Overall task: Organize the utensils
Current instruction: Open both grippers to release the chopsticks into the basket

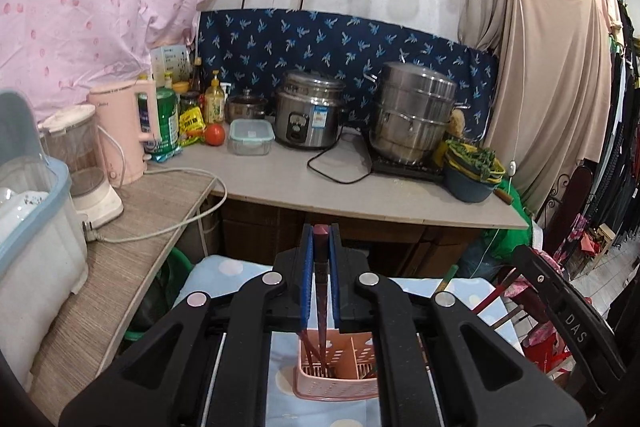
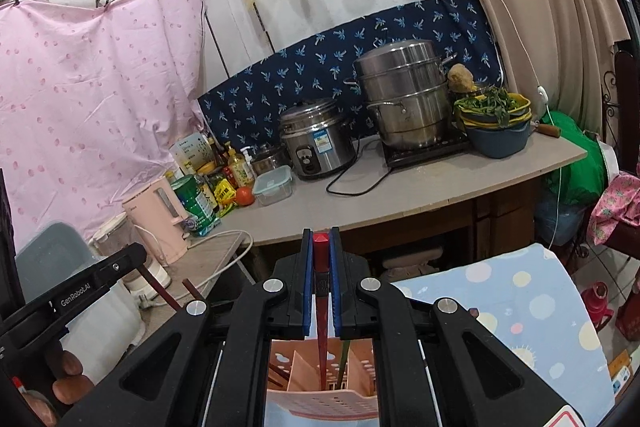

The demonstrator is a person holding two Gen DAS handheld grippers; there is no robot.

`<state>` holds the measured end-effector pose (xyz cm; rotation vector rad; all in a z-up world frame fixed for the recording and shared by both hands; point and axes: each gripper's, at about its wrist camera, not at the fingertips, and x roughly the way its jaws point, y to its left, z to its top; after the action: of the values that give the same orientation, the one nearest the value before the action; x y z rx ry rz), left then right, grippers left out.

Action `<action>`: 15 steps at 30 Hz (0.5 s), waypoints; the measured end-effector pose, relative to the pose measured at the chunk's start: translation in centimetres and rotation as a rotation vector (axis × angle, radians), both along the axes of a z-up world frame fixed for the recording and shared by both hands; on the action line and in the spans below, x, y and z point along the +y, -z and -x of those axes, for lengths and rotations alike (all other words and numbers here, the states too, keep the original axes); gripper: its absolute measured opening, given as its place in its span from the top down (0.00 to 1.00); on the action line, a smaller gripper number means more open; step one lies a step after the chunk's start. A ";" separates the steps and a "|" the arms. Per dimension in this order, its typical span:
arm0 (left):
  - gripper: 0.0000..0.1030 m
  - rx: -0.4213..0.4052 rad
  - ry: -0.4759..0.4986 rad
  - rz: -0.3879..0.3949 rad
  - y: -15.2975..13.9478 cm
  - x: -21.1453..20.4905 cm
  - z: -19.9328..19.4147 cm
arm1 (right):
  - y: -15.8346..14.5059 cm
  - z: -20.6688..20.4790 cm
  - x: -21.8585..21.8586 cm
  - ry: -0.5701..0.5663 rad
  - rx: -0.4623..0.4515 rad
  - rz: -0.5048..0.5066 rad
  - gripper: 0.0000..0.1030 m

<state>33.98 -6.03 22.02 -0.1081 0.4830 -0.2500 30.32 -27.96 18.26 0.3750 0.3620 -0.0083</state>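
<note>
Black linkage arms fill the bottom of both wrist views and cover most of the pink holder (image 1: 338, 367), so only part of its slotted wall and dividers shows between them. Left tool (image 1: 321, 231) has its jaws together, clamped on a dark red chopstick (image 1: 321, 287) between the blue pads; the stick's long axis runs along the fingers, its blunt end at the fingertips and its thin end slanting down toward a compartment of the holder, though the frame hides where the tip ends. More dark sticks stand in that same compartment, too dim to count. Right tool (image 2: 320, 237) is likewise clamped, on a bright red chopstick (image 2: 321, 315) lying along its fingers, thick end forward, narrow end pointing down into the holder near a divider. A green stick (image 2: 343, 363) stands just beside it, its top hidden behind the pad. The holder sits on a pale blue spotted cloth (image 2: 532, 303), in front of the bench (image 1: 288, 175), which carries a rice cooker (image 1: 308, 115) and a steamer pot (image 1: 416, 111).
</note>
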 end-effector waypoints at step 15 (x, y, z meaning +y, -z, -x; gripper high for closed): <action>0.61 0.053 0.014 0.024 2.3 -0.4 -0.1 | 1.7 0.4 0.2 0.002 0.038 0.011 0.74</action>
<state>34.07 -6.38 19.68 -0.1349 0.5334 -0.2671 29.95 -27.72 16.59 0.3644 0.3992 -0.0199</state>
